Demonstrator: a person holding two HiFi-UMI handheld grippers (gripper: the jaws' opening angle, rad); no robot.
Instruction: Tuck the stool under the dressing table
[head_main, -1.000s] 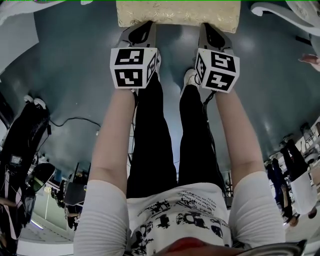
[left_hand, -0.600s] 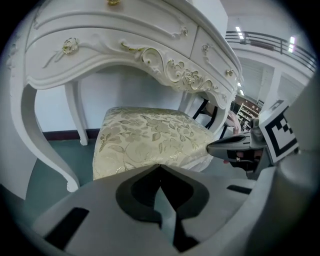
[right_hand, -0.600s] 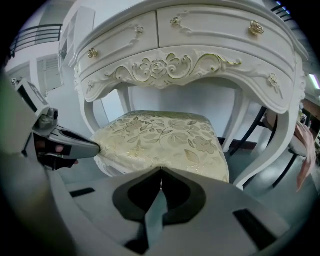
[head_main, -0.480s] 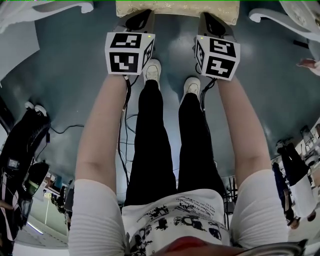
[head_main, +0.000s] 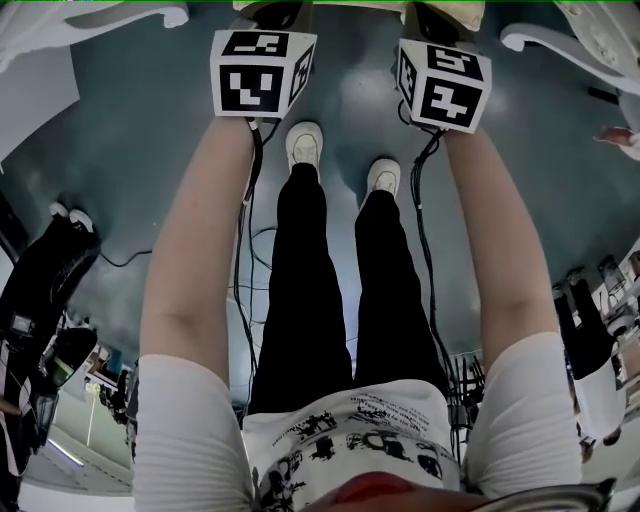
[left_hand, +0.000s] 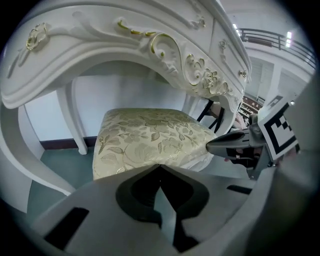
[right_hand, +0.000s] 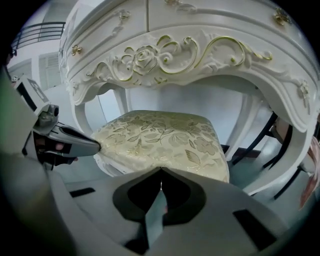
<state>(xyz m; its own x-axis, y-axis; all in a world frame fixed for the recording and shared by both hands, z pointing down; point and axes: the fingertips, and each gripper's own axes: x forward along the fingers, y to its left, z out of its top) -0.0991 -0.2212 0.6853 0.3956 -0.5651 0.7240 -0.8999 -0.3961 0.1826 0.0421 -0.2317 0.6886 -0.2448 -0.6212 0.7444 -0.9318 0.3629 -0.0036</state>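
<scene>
Where stool stands, floor is blue-grey.

The cream floral-brocade stool is pushed further forward, almost past the head view's top edge; the left gripper and right gripper are advanced with it.

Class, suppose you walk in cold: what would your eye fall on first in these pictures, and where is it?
An ornate white dressing table with gold scrollwork fills both gripper views, arching over the stool with its gold floral seat. The left gripper and right gripper, jaws together, sit at the seat's near edge. In the head view, black-and-white marker cubes cap the person's outstretched arms.
</scene>
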